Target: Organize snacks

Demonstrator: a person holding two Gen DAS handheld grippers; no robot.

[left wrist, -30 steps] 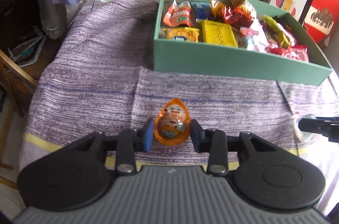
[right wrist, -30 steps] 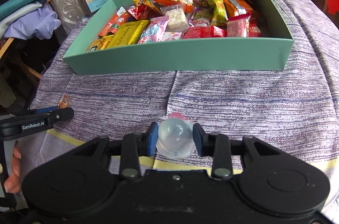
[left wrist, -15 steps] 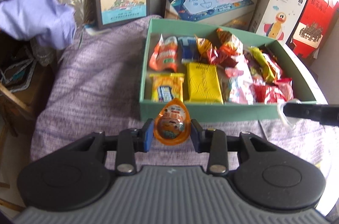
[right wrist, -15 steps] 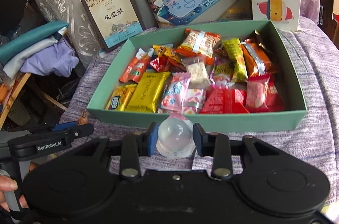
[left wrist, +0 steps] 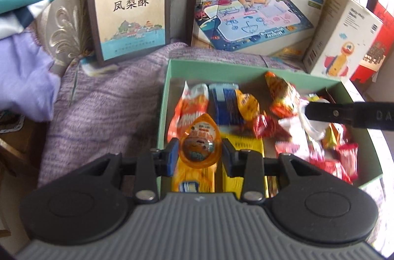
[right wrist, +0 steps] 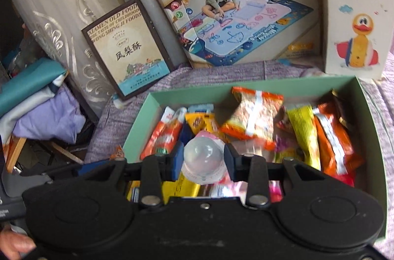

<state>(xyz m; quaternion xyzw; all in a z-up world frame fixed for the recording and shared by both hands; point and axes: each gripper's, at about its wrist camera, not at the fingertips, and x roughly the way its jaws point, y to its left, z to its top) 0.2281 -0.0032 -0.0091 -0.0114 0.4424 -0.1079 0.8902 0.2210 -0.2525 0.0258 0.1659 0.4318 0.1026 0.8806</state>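
My left gripper (left wrist: 199, 154) is shut on an orange teardrop jelly cup (left wrist: 200, 144), held over the near left part of the green box (left wrist: 165, 97). My right gripper (right wrist: 203, 160) is shut on a clear white jelly cup (right wrist: 204, 159) above the snacks in the same green box (right wrist: 138, 127). The box holds several wrapped snacks, among them a yellow pack (left wrist: 242, 145) and an orange bag (right wrist: 253, 119). A finger of the right gripper (left wrist: 349, 113) reaches in from the right in the left wrist view.
The box rests on a purple woven cloth (left wrist: 103, 110). Behind it stand a framed food box (left wrist: 129, 4), a drawing-mat box (right wrist: 236, 16) and a duck toy box (right wrist: 357, 14). Folded clothes (right wrist: 41, 112) lie at the left, past the cloth's edge.
Both grippers have moved forward and up from the near cloth edge to over the green box, each still holding its jelly cup. The box now fills the lower part of both views.
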